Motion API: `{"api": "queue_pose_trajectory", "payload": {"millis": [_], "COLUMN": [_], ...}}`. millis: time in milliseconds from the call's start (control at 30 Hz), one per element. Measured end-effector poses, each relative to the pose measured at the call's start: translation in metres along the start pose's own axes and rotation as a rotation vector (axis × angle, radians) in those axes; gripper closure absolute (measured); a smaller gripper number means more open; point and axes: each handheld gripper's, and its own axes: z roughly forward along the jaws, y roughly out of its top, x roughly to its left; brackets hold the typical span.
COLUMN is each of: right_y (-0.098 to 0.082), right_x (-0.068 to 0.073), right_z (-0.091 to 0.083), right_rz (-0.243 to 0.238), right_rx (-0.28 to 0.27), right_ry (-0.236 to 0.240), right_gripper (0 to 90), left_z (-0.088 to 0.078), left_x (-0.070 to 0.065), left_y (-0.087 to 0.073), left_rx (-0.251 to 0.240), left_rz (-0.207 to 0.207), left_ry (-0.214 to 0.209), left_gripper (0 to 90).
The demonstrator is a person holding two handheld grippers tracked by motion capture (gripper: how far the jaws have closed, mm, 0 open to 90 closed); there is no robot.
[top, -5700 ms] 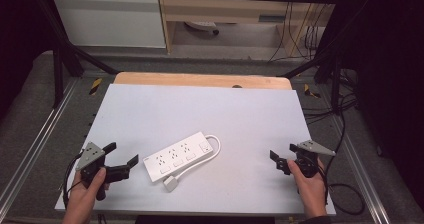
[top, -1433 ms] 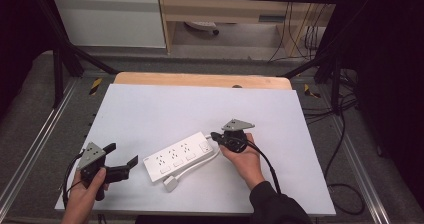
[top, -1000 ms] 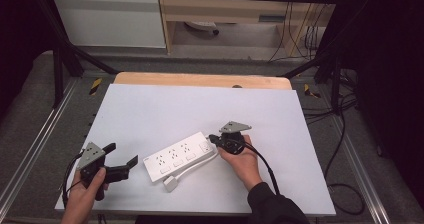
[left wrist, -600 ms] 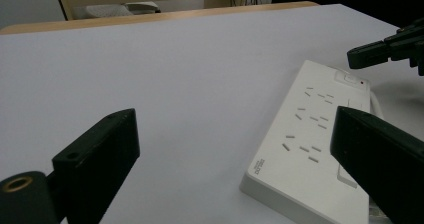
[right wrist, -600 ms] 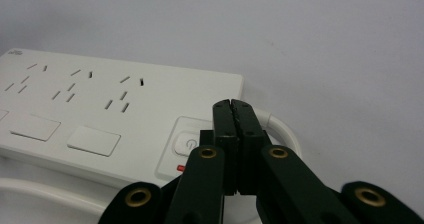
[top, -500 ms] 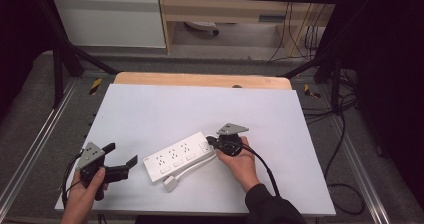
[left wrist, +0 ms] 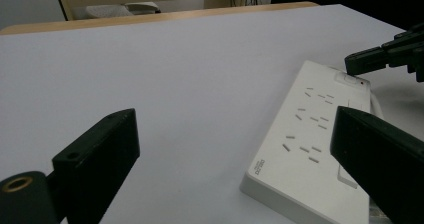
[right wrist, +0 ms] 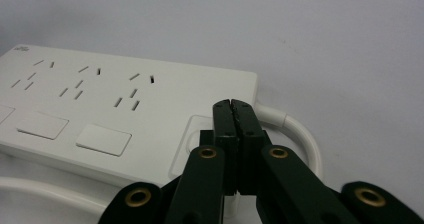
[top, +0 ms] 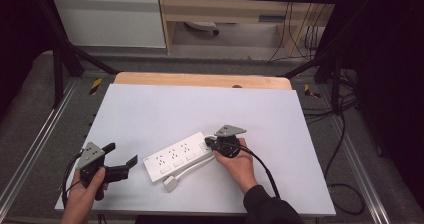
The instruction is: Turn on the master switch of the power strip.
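Jaws of the right gripper (right wrist: 234,106) are pressed together with nothing between them, and their tips are sitting on the switch end of the white power strip (top: 179,156), right over the rocker button beside where the cable leaves the housing. That strip is lying diagonally near the middle of the white counter (top: 200,104), with its cord looping underneath and its plug (top: 170,183) resting just in front of it. Over at the near left corner, the left gripper (top: 121,161) is hovering with its jaws spread wide apart, holding nothing and aiming toward the strip's far end.

Judging from this, the closed tips are probably working the switch. Slipping is the main risk: the tips are narrow and the plastic is smooth, so an off-centre push could be sliding them off the button onto the housing or the cord. Nothing is bracing the strip either, so a sideways push could be skidding or pivoting it across the counter rather than toggling the switch. Steadying it with the left gripper would be helping.
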Motion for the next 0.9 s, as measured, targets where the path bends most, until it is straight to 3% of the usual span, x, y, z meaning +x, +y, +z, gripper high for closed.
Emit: {"api": "queue_pose_trajectory", "payload": {"millis": [467,900], "right_y": [0.000,-0.002], "right_x": [0.008,0.012], "right_z": [0.001,0.001], "right_rz": [-0.005,-0.009], "right_rx": [0.001,0.001], "right_ry": [0.014,-0.005], "right_gripper": [90.0,90.0], "left_z": [0.000,0.000], "left_x": [0.000,-0.001], "left_y": [0.000,0.000], "left_rx": [0.000,0.005], "left_rz": [-0.002,-0.001], "left_ry": [-0.001,-0.003], "left_gripper": [5.5,5.5]}}
